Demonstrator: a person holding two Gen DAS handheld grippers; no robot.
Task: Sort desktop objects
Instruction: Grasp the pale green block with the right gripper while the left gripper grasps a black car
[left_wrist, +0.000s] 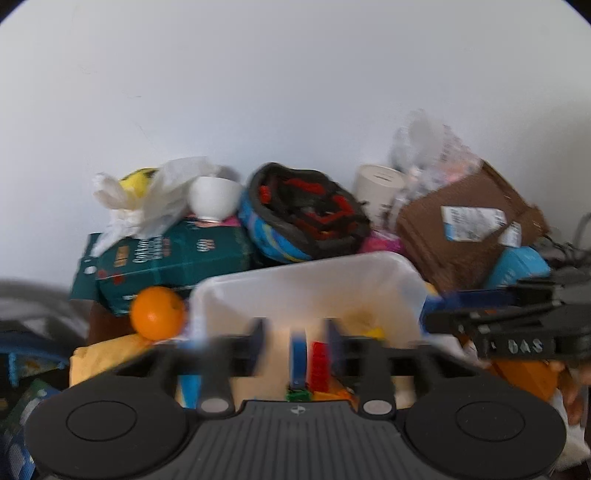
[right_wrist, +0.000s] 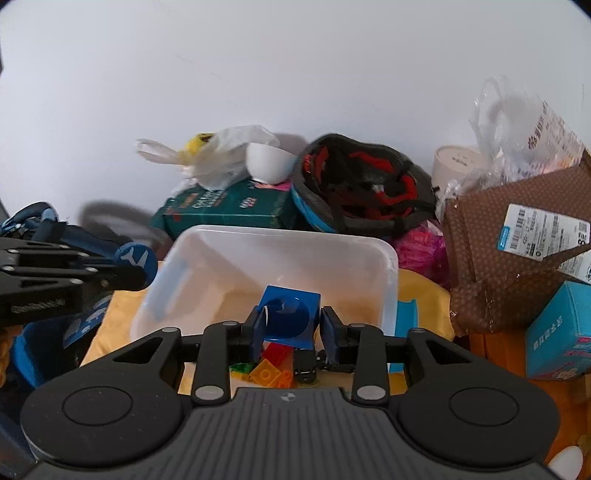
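Observation:
A translucent white plastic bin (right_wrist: 207, 243) sits on a yellow cloth (right_wrist: 107, 325) and also shows in the left wrist view (left_wrist: 306, 280). My right gripper (right_wrist: 293, 328) is shut on a blue block (right_wrist: 290, 315) just above the bin's near side. Coloured bricks (right_wrist: 269, 367) lie in the bin below it. My left gripper (left_wrist: 295, 350) is open over the bin's near edge, with a blue piece (left_wrist: 298, 362) and a red brick (left_wrist: 319, 363) between its fingers; I cannot tell if they touch. An orange (left_wrist: 158, 312) sits left of the bin.
Behind the bin stand a green box (right_wrist: 229, 208), a white bowl (right_wrist: 267, 160), a black-and-red helmet (right_wrist: 365, 188), a white canister (right_wrist: 456, 164) and a brown cardboard box (right_wrist: 513, 236). A light blue box (right_wrist: 557, 332) is at the right. A blue strap bag (right_wrist: 44, 229) is at the left.

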